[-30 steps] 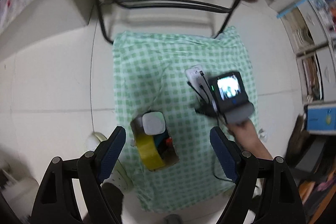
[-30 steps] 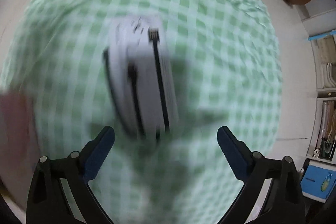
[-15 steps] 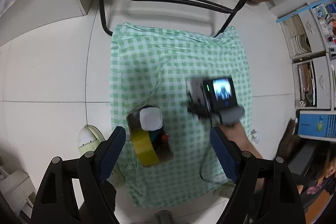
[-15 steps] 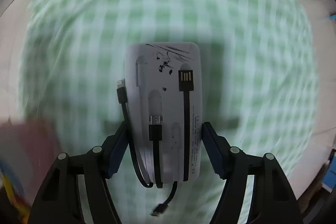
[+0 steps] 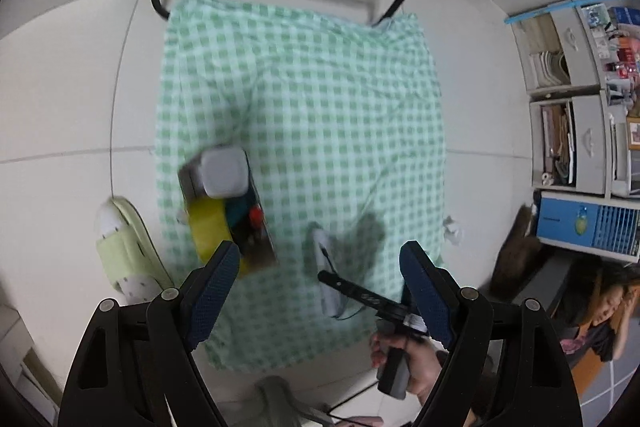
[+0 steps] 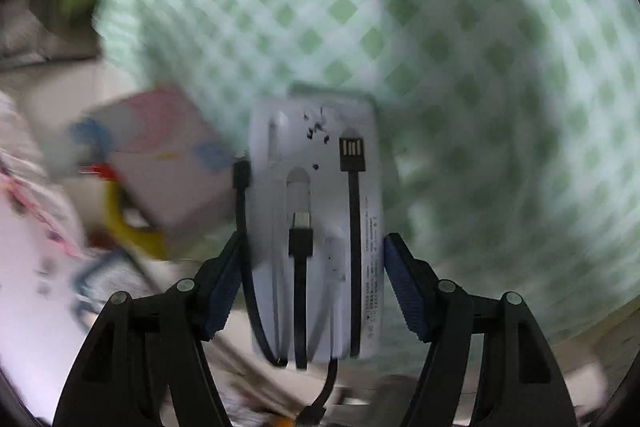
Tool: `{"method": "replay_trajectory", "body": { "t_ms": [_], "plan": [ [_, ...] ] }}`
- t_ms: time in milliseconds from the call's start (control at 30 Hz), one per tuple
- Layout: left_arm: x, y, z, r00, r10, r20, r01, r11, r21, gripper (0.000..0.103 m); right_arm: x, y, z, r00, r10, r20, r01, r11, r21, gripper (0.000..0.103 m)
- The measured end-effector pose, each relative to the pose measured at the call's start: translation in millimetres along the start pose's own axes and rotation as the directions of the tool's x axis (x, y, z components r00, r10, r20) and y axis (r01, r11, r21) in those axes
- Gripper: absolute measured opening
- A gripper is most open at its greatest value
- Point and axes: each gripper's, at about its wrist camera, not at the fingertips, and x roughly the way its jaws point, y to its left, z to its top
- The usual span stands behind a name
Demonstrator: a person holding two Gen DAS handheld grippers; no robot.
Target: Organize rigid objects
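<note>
The right hand-held gripper [image 6: 312,275], which was open a second ago, now grips the power bank [image 6: 316,227] and carries it toward the box [image 5: 228,207] near the cloth's [image 5: 320,87] left edge; the left hand-held gripper [image 5: 320,287] stays open.

we hold our left gripper [image 5: 318,287] open above the green checked cloth [image 5: 320,99]. a box [image 5: 226,207] with a white cube and yellow tape sits left; our right gripper [image 5: 340,285] grips a white power bank [image 5: 324,267].
</note>
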Motion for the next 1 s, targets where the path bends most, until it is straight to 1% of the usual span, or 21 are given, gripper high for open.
{"method": "replay_trajectory", "body": {
  "t_ms": [67, 133, 167, 233, 300, 333, 367, 433, 500, 600, 633, 667, 700, 733, 767, 800, 833, 867, 900, 933, 1000],
  "plan": [
    [15, -3, -3, 0.998, -0.004, -0.057, 0.005, 1.000, 0.018, 0.081, -12, -3, -4, 0.997, 0.071, 0.027, -0.072, 0.997, 0.035, 0.070],
    [31, -2, -4, 0.994, -0.002, -0.107, 0.004, 1.000, 0.019, 0.081, -18, 3, 1, 0.994, 0.104, 0.032, -0.105, 0.994, 0.026, 0.070],
    [36, 0, -3, 0.993, 0.008, -0.120, -0.007, 1.000, 0.011, 0.081, -18, 2, -5, 0.994, 0.109, 0.028, -0.110, 0.994, 0.021, 0.070],
    [44, 4, -2, 0.990, 0.041, -0.136, -0.043, 0.999, -0.008, 0.081, -10, 9, -16, 0.992, 0.124, 0.019, -0.125, 0.991, 0.046, 0.070],
    [48, 6, 2, 0.989, 0.061, -0.134, -0.063, 0.998, -0.015, 0.081, -2, 8, -23, 0.985, 0.169, 0.033, -0.171, 0.981, 0.096, 0.070],
    [48, 4, 4, 0.989, 0.067, -0.131, -0.070, 0.997, -0.012, 0.081, 2, 16, -18, 0.984, 0.174, 0.043, -0.178, 0.978, 0.112, 0.070],
    [48, 3, 5, 0.989, 0.071, -0.128, -0.072, 0.997, -0.008, 0.081, 4, 17, -21, 0.984, 0.167, 0.055, -0.173, 0.976, 0.128, 0.070],
    [48, 2, 5, 0.989, 0.082, -0.123, -0.082, 0.997, 0.002, 0.081, 13, 15, -16, 0.991, 0.101, 0.083, -0.113, 0.980, 0.162, 0.070],
    [49, 1, 4, 0.988, 0.086, -0.125, -0.086, 0.996, 0.006, 0.081, 11, 9, -14, 0.987, 0.111, 0.116, -0.130, 0.977, 0.168, 0.070],
    [52, -1, -3, 0.987, 0.091, -0.130, -0.091, 0.996, 0.009, 0.081, 9, 12, -5, 0.986, 0.095, 0.136, -0.116, 0.981, 0.154, 0.070],
    [52, -2, -2, 0.987, 0.094, -0.131, -0.093, 0.996, 0.014, 0.081, 10, 13, 0, 0.989, 0.088, 0.122, -0.106, 0.983, 0.148, 0.071],
    [52, -2, -2, 0.987, 0.095, -0.130, -0.093, 0.995, 0.019, 0.081, 13, 14, 4, 0.993, 0.077, 0.092, -0.089, 0.987, 0.134, 0.076],
    [51, -4, -2, 0.987, 0.096, -0.127, -0.094, 0.995, 0.022, 0.081, 22, 18, 8, 0.997, 0.063, 0.033, -0.066, 0.993, 0.100, 0.085],
    [51, -5, -2, 0.987, 0.096, -0.125, -0.093, 0.995, 0.025, 0.081, 25, 19, 8, 0.999, 0.039, 0.001, -0.039, 0.997, 0.066, 0.085],
    [50, -5, -2, 0.988, 0.094, -0.124, -0.091, 0.995, 0.030, 0.081, 30, 26, 7, 1.000, -0.007, -0.009, 0.007, 1.000, 0.006, 0.068],
    [50, -5, -3, 0.988, 0.093, -0.124, -0.090, 0.995, 0.034, 0.081, 34, 32, 6, 0.999, -0.052, 0.001, 0.052, 0.997, -0.057, 0.026],
    [50, -6, -3, 0.988, 0.093, -0.124, -0.089, 0.995, 0.037, 0.081, 40, 41, 4, 0.993, -0.121, 0.012, 0.122, 0.983, -0.141, 0.006],
    [49, -6, -4, 0.988, 0.094, -0.124, -0.090, 0.995, 0.038, 0.081, 45, 47, 3, 0.984, -0.177, 0.028, 0.179, 0.964, -0.195, 0.005],
    [50, -5, -4, 0.988, 0.095, -0.126, -0.090, 0.995, 0.039, 0.081, 49, 53, 1, 0.977, -0.208, 0.048, 0.213, 0.947, -0.242, 0.004],
    [50, -5, -4, 0.987, 0.095, -0.127, -0.091, 0.995, 0.040, 0.081, 53, 58, 0, 0.972, -0.224, 0.066, 0.234, 0.931, -0.280, 0.004],
    [51, -4, -4, 0.987, 0.098, -0.130, -0.093, 0.995, 0.042, 0.081, 59, 60, 1, 0.971, -0.231, 0.060, 0.238, 0.926, -0.294, 0.004]
  ]
}}
